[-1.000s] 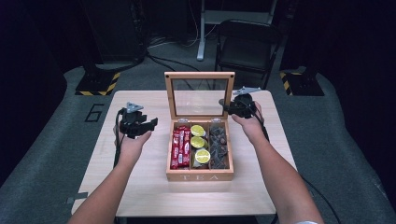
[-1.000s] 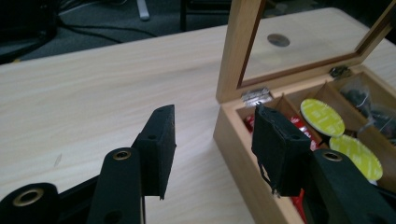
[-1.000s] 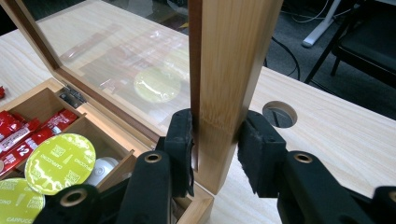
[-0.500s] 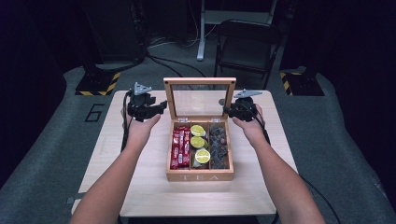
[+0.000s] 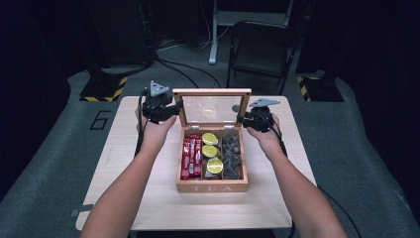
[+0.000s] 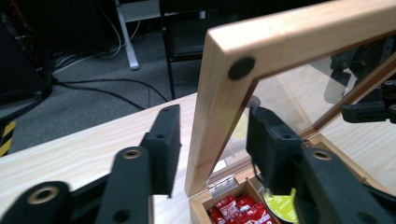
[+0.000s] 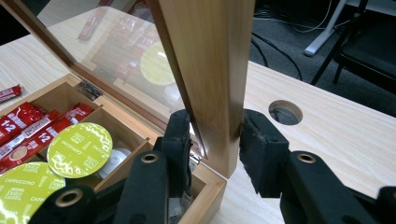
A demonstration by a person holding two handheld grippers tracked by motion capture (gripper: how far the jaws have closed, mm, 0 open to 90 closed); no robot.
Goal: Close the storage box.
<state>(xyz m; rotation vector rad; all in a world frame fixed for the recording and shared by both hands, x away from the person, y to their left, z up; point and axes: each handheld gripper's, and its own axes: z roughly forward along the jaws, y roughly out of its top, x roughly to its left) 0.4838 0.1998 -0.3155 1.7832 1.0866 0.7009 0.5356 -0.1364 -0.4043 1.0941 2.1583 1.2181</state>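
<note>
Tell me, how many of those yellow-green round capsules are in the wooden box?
3, all in the box's middle compartment, in a row: one at the lid end, one in the middle, one nearest the person. More may lie hidden underneath.

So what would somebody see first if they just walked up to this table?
Probably the wooden tea box in the middle of the table, with its glass lid standing up. Inside sit red packets on the left and lime-green capsules in the middle. The right gripper pinches one side of the lid's frame, and the left gripper straddles the other.
</note>
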